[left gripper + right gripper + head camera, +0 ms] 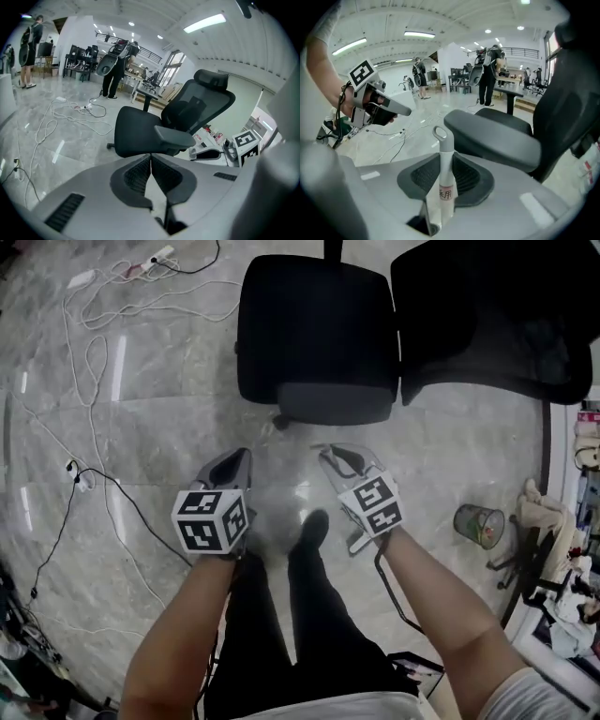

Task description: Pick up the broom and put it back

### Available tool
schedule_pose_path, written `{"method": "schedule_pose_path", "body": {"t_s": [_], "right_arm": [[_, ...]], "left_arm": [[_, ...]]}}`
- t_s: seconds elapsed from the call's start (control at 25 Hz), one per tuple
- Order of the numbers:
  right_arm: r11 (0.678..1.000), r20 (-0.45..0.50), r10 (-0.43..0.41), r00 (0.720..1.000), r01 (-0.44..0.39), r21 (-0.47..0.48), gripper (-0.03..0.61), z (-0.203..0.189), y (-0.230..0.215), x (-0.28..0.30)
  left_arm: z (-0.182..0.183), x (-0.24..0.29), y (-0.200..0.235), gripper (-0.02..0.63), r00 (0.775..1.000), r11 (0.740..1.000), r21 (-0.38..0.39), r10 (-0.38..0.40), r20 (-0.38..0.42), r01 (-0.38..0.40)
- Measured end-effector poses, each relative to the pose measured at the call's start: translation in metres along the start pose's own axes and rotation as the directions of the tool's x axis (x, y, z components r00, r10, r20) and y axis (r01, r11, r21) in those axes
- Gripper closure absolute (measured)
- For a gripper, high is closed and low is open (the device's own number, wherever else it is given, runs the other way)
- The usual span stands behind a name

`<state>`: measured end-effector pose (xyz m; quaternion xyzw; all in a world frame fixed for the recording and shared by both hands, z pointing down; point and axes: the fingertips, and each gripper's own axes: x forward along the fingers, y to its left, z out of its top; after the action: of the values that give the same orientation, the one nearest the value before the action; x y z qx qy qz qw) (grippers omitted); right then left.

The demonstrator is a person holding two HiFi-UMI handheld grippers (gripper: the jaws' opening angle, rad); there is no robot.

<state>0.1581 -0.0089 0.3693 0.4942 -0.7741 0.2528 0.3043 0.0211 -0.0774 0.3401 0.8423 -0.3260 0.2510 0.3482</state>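
Observation:
The broom shows only as its white handle point(444, 173) with a hang loop at the tip, standing up between the jaws in the right gripper view. My right gripper point(443, 159) is shut on that handle. The broom head is hidden. In the head view both grippers are held side by side above the floor, the left gripper point(239, 460) and the right gripper point(328, 454) pointing toward a black office chair point(319, 334). The left gripper point(151, 157) is shut, its ribbed pads meeting at the tips with nothing between them.
The black office chair point(154, 133) stands just ahead, with a second dark chair point(487, 315) to its right. White and black cables point(94, 352) trail over the grey floor at left. A green mesh bin point(479, 525) and clutter sit at right. People stand far off.

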Motion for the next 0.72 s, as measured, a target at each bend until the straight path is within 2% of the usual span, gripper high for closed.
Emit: {"method": "schedule_pose_path", "body": {"t_s": [0.24,0.48,0.72], "right_arm": [[0.987,0.090,-0.139,0.986,0.130,0.095,0.494,0.047,-0.061,-0.084],[0.963,0.152,-0.211,0.966,0.180,0.198,0.494,0.090,-0.110,-0.125],[0.947,0.159,-0.228,0.961,0.181,0.266,0.492,0.110,-0.136,-0.136]], "left_arm": [[0.048,-0.043,-0.061,0.604,1.000,0.999,0.047,-0.013,0.020,0.012],[0.070,-0.078,-0.119,0.604,0.999,0.994,0.102,-0.041,0.005,0.040],[0.090,-0.103,-0.147,0.604,1.000,0.991,0.134,-0.021,0.011,0.020]]}}
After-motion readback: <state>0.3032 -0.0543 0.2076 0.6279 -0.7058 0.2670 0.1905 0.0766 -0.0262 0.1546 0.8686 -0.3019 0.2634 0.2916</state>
